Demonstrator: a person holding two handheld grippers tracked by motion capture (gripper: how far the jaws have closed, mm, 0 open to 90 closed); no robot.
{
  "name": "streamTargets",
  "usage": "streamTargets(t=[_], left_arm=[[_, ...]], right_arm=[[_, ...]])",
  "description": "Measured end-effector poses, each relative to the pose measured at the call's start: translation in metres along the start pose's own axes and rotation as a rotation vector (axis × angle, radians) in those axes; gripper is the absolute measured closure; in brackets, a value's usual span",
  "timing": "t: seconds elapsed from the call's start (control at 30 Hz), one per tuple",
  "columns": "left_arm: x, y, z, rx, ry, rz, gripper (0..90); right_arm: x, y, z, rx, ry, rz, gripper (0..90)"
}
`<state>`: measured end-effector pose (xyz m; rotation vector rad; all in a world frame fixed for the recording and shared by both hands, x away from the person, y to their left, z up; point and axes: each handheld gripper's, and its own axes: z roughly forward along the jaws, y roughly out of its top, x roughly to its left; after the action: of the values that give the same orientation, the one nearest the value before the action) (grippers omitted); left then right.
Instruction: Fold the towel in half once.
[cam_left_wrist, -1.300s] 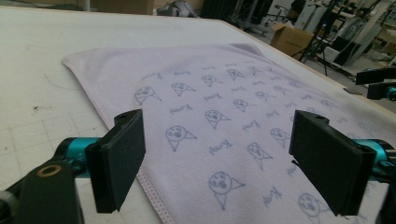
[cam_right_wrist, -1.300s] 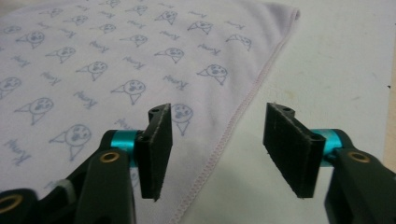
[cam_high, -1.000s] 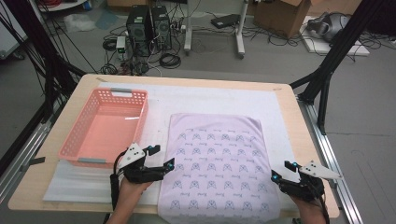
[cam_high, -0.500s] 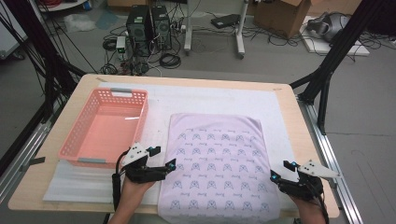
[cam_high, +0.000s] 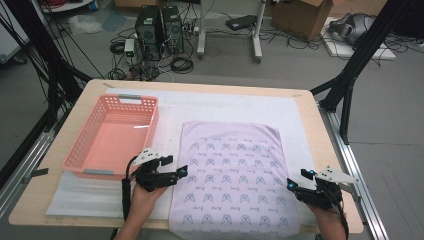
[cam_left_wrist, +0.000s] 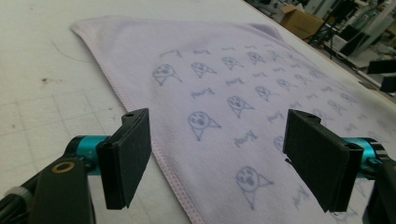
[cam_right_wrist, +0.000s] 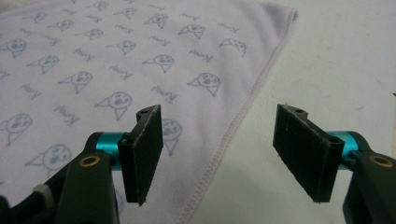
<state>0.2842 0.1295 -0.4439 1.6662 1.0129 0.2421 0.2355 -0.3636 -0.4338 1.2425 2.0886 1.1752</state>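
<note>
Jaws stand wide apart on both grippers, and neither pair grips anything.

Largest on the wooden bench (cam_high: 320, 150) is a white foam mat (cam_high: 230, 107), which covers most of the top and reaches close to the far edge. On that mat, from the middle of the bench down to its near edge, lies a pale lilac cloth (cam_high: 232, 175) printed with small blue-grey dog faces and words; it is spread flat, and a pink stitched hem runs along its sides. A pink plastic basket (cam_high: 80, 150) with slotted walls sits toward the left edge of the bench, apart from the cloth, with nothing inside it.

At the cloth's left hem, near the near edge of the bench, the left gripper (cam_high: 170, 175) is held by the person's left hand (cam_high: 140, 197). In the left gripper view its jaws straddle the hem: one pad is over the bare mat, the other over the printed cloth. At the cloth's right hem, toward the near right corner of the bench, the right gripper (cam_high: 296, 184) is held in the right hand (cam_high: 327, 212). In the right gripper view the hem runs up between its jaws, cloth on one side and mat on the other.
</note>
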Motion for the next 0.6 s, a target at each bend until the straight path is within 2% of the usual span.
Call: streamTargets(t=[0.13,0.23,0.3,0.37,0.43,0.57,0.6], left_arm=[[-0.003,0.009,0.012,0.012,0.033,0.047,25.6],[-0.003,0.015,0.021,0.014,0.065,0.062,25.6],[-0.001,0.022,0.029,0.041,0.076,0.078,25.9],[0.002,0.026,0.034,0.04,0.083,0.078,30.2],[0.007,0.03,0.041,0.075,0.099,0.074,35.3],[0.017,0.037,0.054,0.116,0.153,0.067,36.7],[0.02,0.037,0.055,0.108,0.168,0.061,36.9]], right_arm=[[-0.004,0.007,0.007,0.006,0.003,0.007,34.2],[-0.007,0.014,0.013,0.009,0.008,0.014,35.1],[-0.01,0.02,0.021,0.011,0.013,0.015,36.1],[-0.012,0.025,0.027,0.017,0.011,0.024,37.1],[-0.016,0.03,0.037,0.03,0.008,0.04,38.6],[-0.024,0.039,0.052,0.062,-0.013,0.053,43.0],[-0.027,0.041,0.056,0.068,-0.02,0.055,45.0]])
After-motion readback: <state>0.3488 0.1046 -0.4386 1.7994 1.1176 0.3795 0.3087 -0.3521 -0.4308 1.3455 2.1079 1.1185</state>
